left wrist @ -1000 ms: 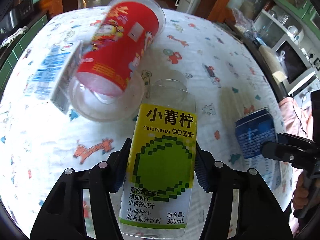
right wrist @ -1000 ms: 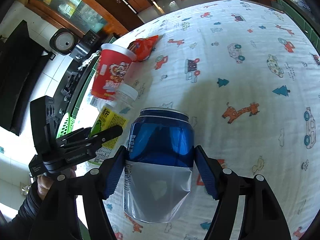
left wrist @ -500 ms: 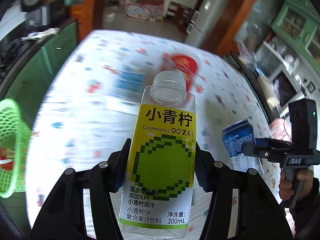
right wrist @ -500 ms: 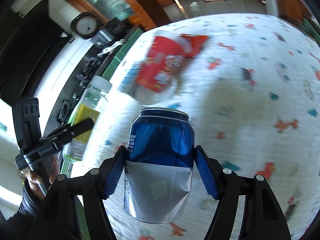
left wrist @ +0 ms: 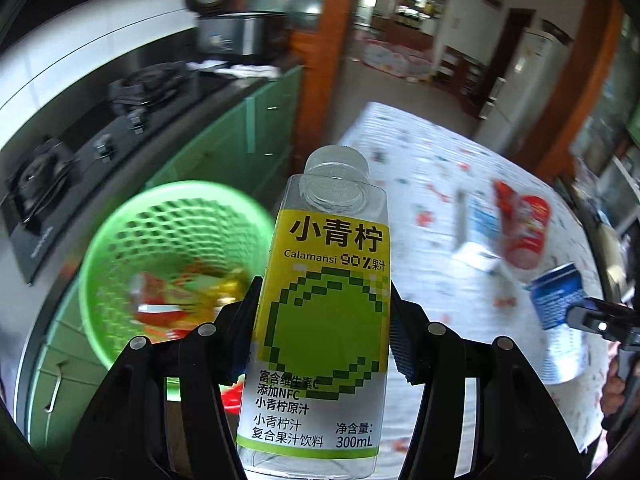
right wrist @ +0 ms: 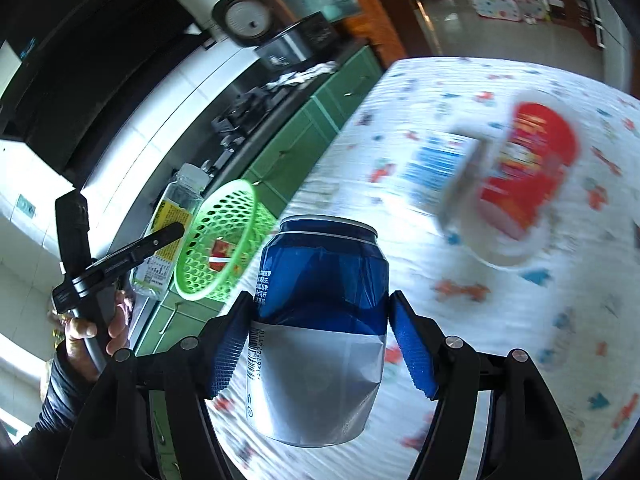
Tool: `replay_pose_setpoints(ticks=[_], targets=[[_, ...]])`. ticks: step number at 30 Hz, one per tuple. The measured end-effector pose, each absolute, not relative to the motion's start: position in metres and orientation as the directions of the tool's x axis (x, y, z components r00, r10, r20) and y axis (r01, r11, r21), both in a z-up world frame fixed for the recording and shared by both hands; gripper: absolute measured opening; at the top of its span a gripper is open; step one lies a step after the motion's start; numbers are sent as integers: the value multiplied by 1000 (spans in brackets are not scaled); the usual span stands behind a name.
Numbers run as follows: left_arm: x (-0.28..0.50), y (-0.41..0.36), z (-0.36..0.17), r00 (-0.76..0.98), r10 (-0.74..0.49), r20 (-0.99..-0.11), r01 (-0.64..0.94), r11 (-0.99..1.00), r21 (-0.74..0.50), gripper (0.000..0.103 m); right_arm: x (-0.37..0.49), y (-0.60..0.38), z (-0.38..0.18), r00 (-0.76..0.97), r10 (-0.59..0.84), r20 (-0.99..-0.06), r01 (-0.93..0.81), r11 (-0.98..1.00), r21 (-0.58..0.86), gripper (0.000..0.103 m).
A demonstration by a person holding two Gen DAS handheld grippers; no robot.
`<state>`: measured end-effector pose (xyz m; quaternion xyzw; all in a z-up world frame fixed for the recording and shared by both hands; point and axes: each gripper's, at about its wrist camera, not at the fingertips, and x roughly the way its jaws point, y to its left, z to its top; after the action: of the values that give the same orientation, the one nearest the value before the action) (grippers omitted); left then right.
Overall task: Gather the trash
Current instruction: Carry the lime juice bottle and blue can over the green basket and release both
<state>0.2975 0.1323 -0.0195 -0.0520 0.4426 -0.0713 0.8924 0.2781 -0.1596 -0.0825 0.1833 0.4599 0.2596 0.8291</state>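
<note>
- Juice bottle (left wrist: 326, 312) sits clamped upright in our left gripper (left wrist: 324, 336), pads pressing its labelled sides, off the table's (left wrist: 432, 208) left edge, just beside the green basket (left wrist: 120, 248).
- Our right gripper (right wrist: 320, 332) is clamped on the dented blue can (right wrist: 320, 320), above the table's near left edge.
- Wrappers already lie in the basket, which stands beside the table's left edge.
- We should bring the bottle over the basket's mouth before we part the pads, or it may hit the rim.
- The can should wait its turn, so the grippers do not collide.
- A red cup (right wrist: 524, 176) and a blue-and-white carton (right wrist: 436, 164) remain on the table's middle, blurred.
</note>
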Motion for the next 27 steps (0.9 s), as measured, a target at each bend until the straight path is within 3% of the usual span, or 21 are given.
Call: replay_pose_setpoints(ticks=[9,21,27], targets=[[318,205,-41,587,-75,-806,-41,992,-121,55,312,-75,-73,406,621,-670,-332,784,525,67],[338,261,-80,545,-46,-837,-135,981,-142,54,349,10,-69,364,640,-676,-394,764,511,67],[335,274,-82,541,-40,-840,-153,978,-145,60,360,37,-70,348,645,-681,-409,758,508,67]])
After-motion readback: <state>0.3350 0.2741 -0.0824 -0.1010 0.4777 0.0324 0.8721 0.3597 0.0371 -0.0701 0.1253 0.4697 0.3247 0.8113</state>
